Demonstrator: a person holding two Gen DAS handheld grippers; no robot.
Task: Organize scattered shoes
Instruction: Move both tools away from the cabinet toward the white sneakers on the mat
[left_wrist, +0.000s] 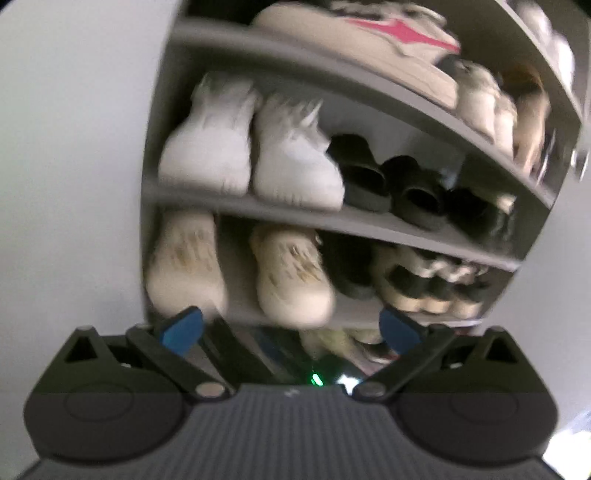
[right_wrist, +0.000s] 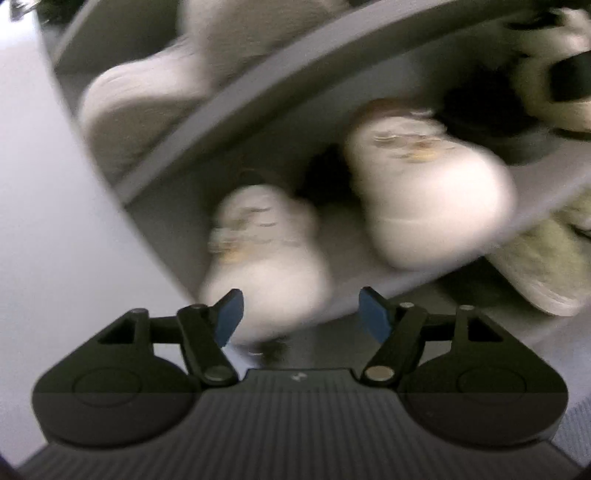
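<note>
shoe rack (left_wrist: 236, 206): nearly full | 2 cream shoes (right_wrist: 266, 258) shelved, crooked | left gripper (left_wrist: 290, 328), right gripper (right_wrist: 301, 317): fingers spread, empty | left: straightening

Left wrist camera looks slightly downward at the shoe rack (left_wrist: 236, 206) from a little way back. Right wrist camera sits closer and tilted. Both show the cream shoes (left_wrist: 291, 280) (right_wrist: 424, 192).

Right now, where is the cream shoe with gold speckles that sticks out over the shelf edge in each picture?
Left wrist view: cream shoe with gold speckles, lower middle, toe past the shelf edge.
Right wrist view: same shoe, right of centre.
Shared landmark: its matching shoe to the left.
</note>
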